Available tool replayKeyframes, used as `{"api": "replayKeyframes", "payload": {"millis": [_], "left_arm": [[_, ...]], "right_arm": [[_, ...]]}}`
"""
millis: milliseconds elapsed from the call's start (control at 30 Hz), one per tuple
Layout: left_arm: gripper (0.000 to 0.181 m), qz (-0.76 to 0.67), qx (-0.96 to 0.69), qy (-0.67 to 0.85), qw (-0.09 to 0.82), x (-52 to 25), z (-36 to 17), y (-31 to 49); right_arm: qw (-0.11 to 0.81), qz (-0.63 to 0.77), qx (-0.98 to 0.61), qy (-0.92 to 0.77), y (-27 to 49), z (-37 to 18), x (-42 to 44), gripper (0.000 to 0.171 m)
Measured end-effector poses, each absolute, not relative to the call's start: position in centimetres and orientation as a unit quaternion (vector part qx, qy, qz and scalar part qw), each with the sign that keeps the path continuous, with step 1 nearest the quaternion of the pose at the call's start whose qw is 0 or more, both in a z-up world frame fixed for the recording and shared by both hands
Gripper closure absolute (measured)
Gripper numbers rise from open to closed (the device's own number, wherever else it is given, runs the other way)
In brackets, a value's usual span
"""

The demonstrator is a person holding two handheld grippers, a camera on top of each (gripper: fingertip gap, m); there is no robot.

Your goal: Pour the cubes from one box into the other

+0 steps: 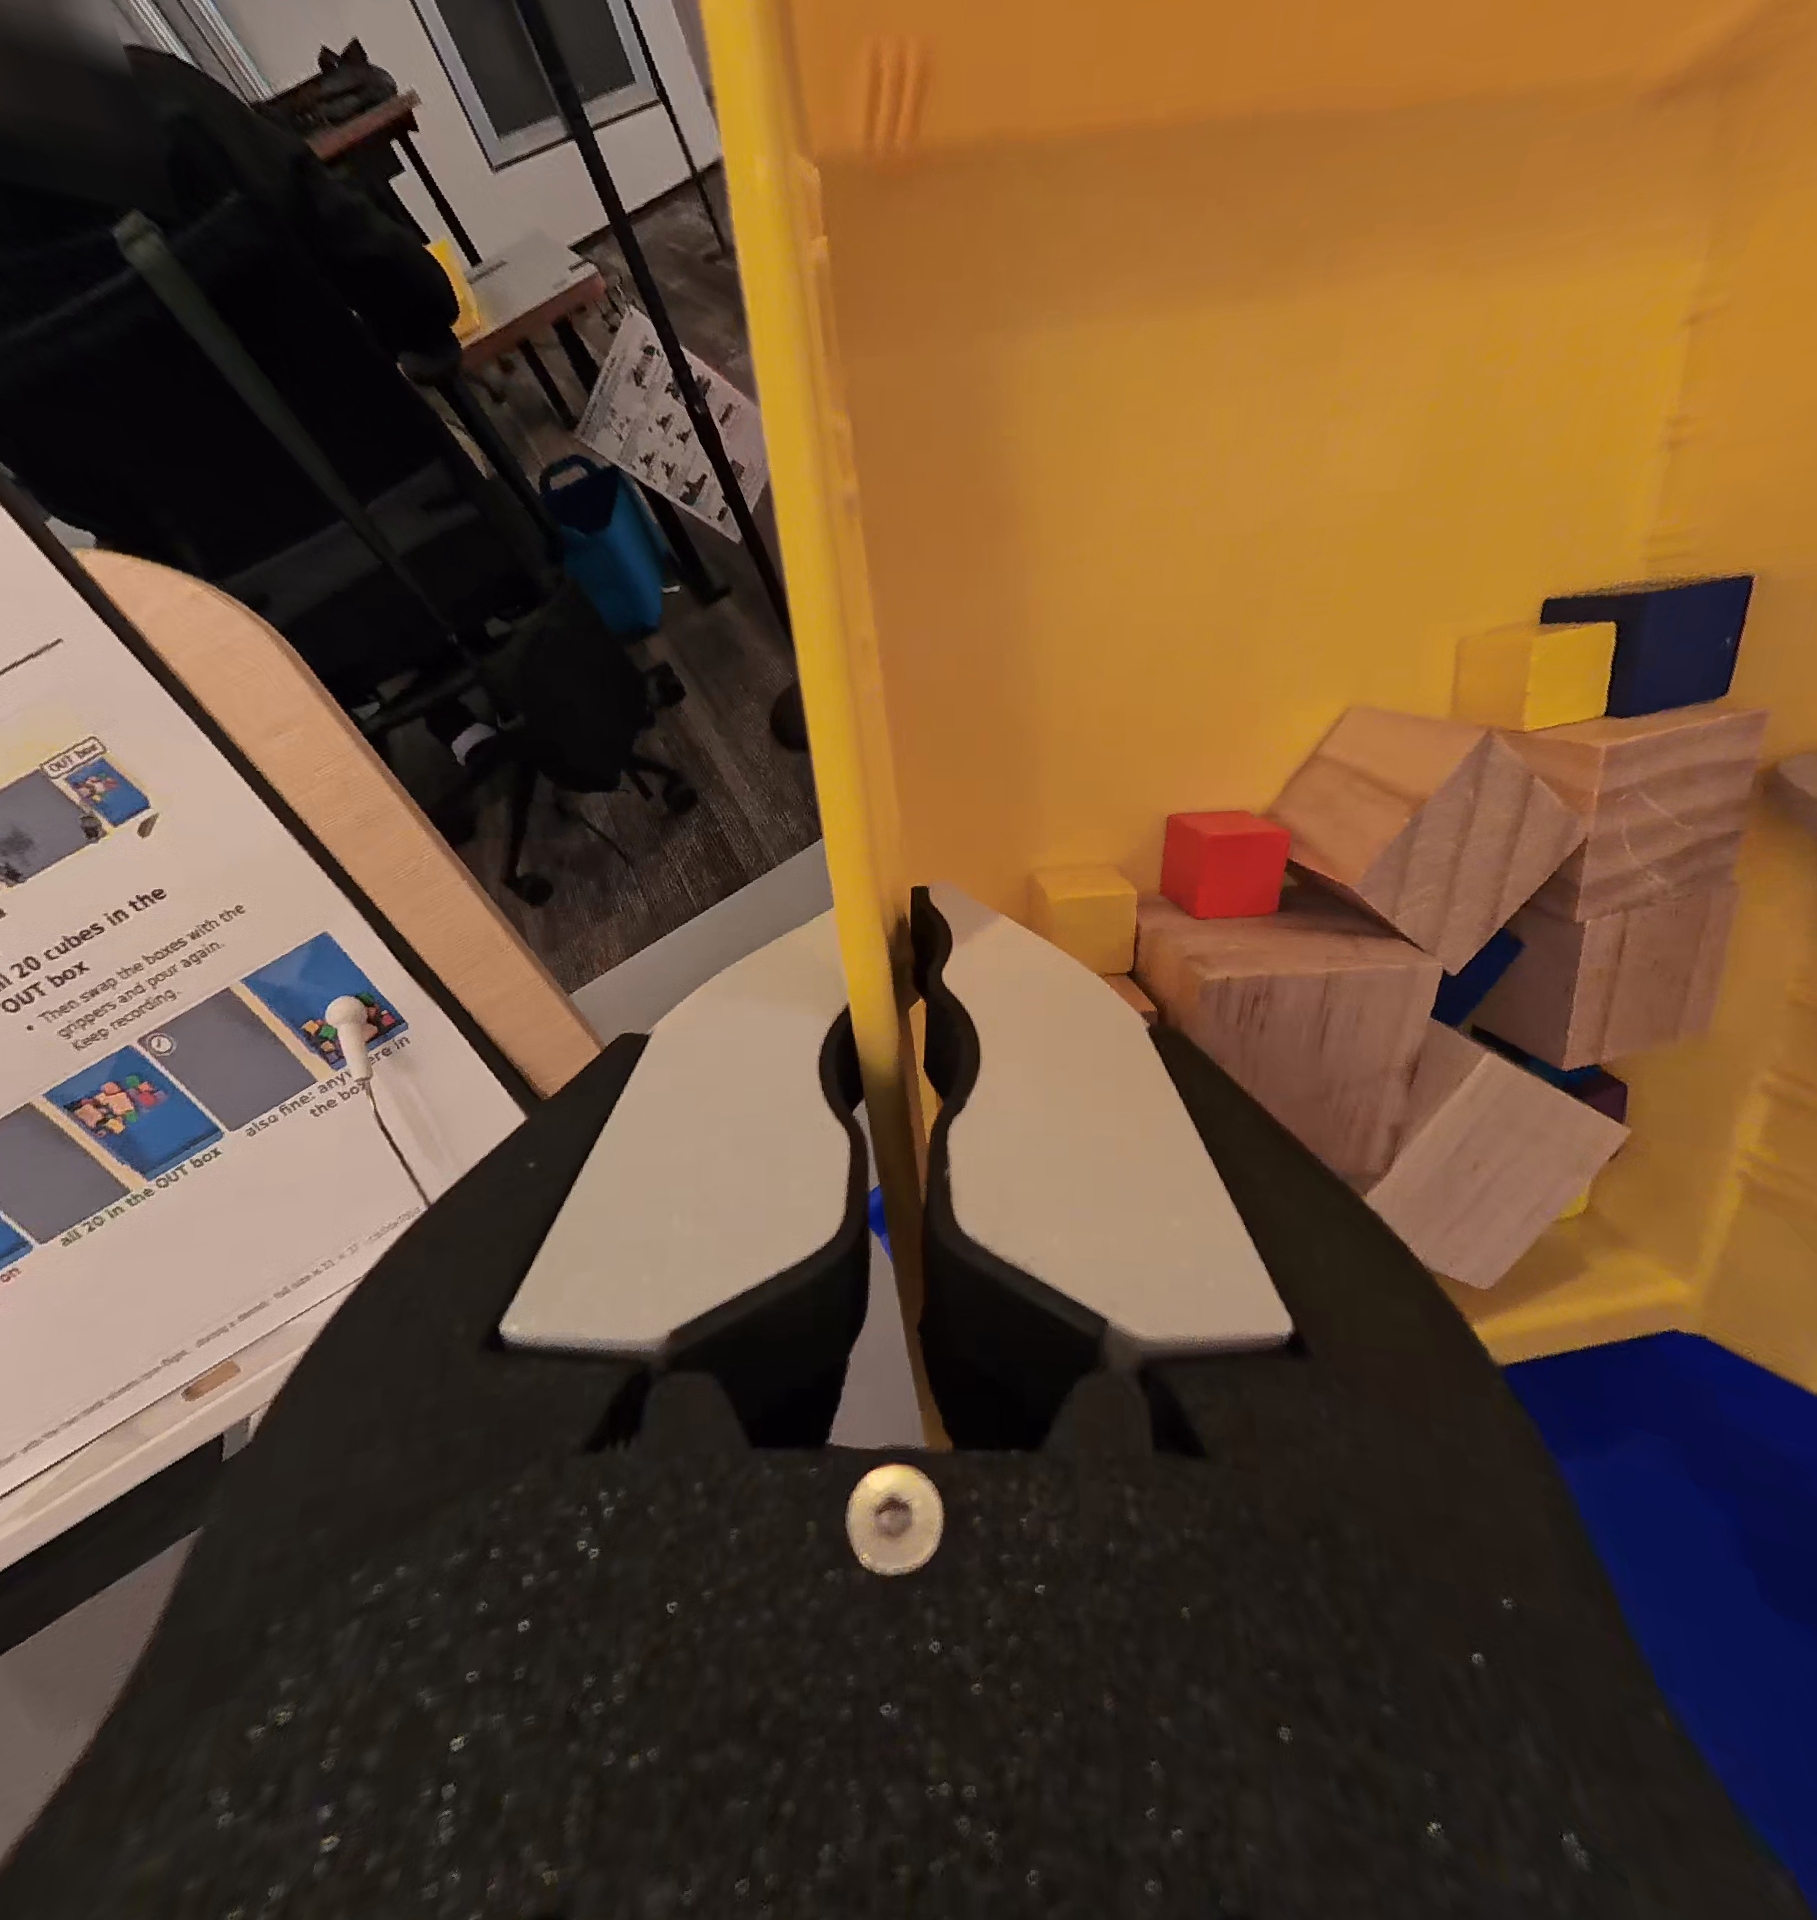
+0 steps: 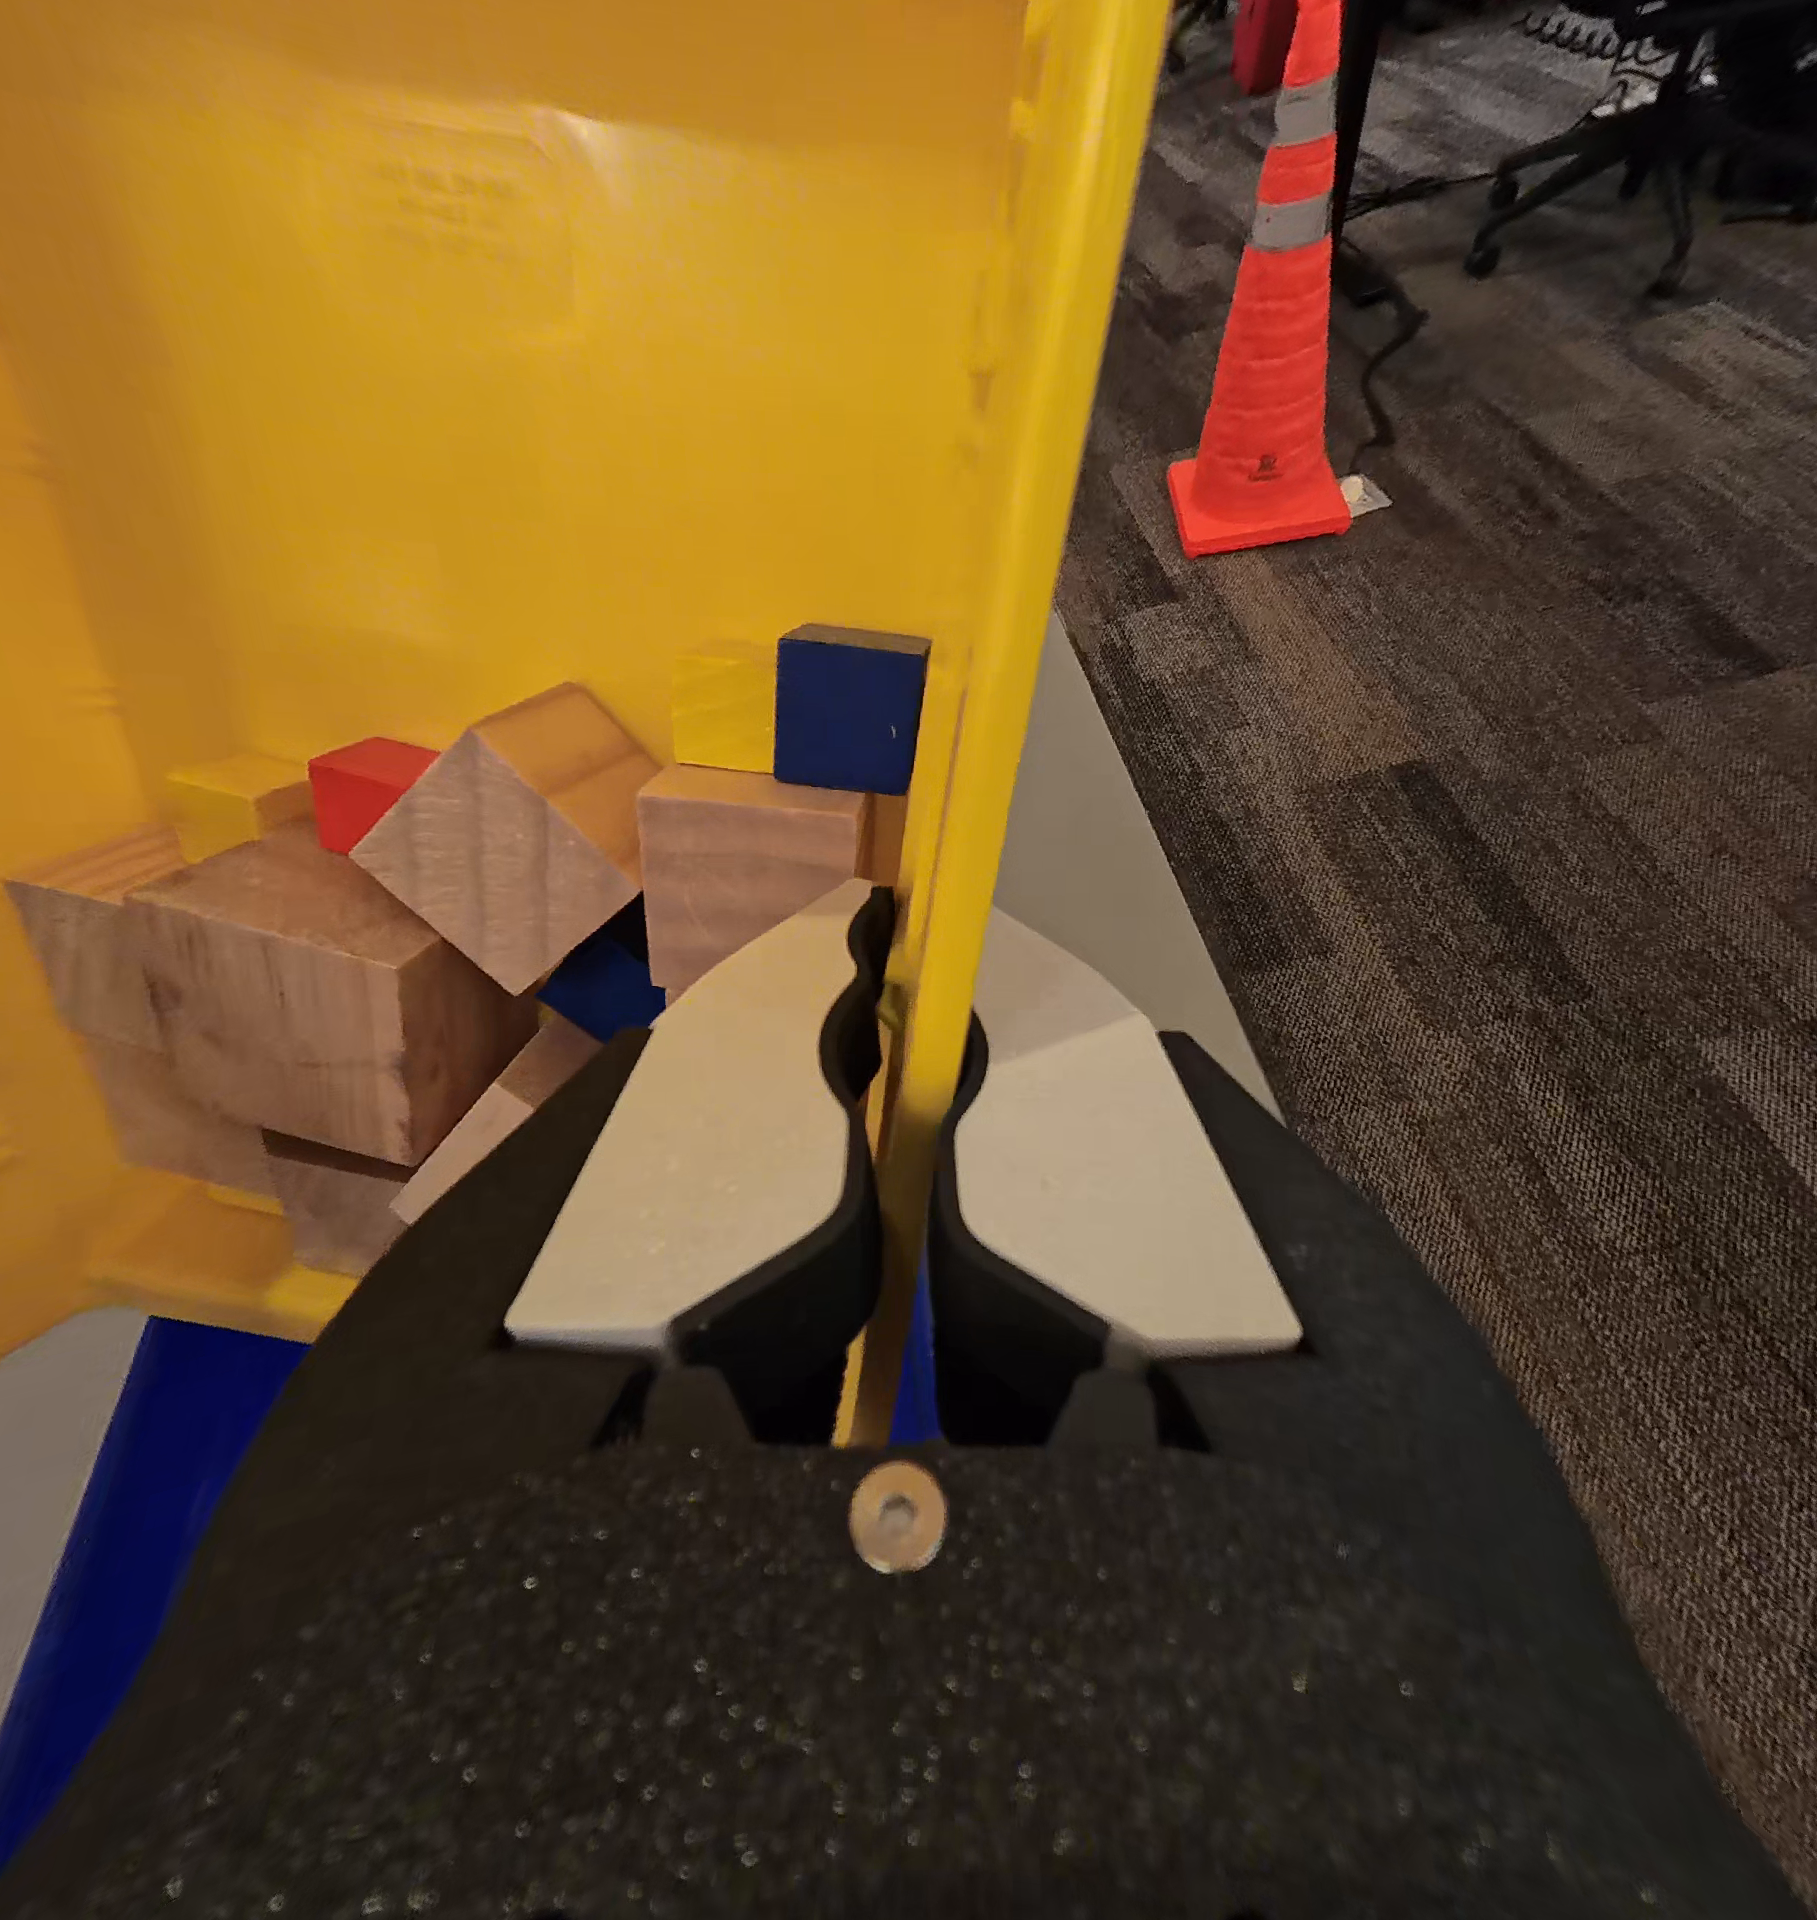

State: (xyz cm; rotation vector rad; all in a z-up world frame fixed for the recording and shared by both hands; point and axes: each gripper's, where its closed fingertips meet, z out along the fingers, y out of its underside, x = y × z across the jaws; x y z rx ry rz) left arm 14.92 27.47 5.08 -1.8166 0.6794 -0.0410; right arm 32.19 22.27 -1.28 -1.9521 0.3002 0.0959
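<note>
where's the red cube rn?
The red cube sits on the cube pile inside the tipped yellow box, between a small yellow cube and a tilted wooden cube.

The right gripper point(image 2: 909, 935) is clamped on the side wall of the tipped yellow box point(image 2: 468, 416); wooden and coloured cubes point(image 2: 488, 831) are heaped inside, above the blue box point(image 2: 104, 1507). An orange cone point(image 2: 1268, 343) stands on the carpet.

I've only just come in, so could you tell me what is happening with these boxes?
A person holds a gripper in each hand. The left gripper and the right gripper each clamp an opposite side wall of the yellow box, which is tipped up. The cubes, wooden and coloured, are piled at its lower end, above the blue box. None have visibly left it yet.
</note>
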Motion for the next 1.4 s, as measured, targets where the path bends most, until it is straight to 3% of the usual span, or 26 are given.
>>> {"api": "replayKeyframes", "payload": {"millis": [133, 367, 600, 1100, 1400], "left_arm": [[0.178, -0.008, -0.755, 0.326, 0.569, 16.4, 5.2, 27.7], [0.178, -0.029, -0.710, 0.332, 0.621, 16.9, 7.1, 27.1], [0.178, 0.012, -0.661, 0.333, 0.673, 16.5, 8.8, 27.1], [0.177, 0.017, -0.566, 0.333, 0.754, 16.2, 13.6, 25.3], [0.177, 0.015, -0.544, 0.320, 0.776, 14.9, 12.3, 24.6]], "right_arm": [[0.545, 0.049, -0.816, 0.186, 20.7, -2.4, 32.6, 0.166], [0.641, -0.008, -0.743, 0.192, 19.3, -0.6, 32.5, 0.166], [0.629, 0.045, -0.746, 0.214, 20.2, -1.1, 31.4, 0.166], [0.755, 0.052, -0.619, 0.209, 19.7, 4.4, 31.8, 0.166], [0.775, 0.051, -0.602, 0.187, 19.6, 3.9, 31.1, 0.165]]}}
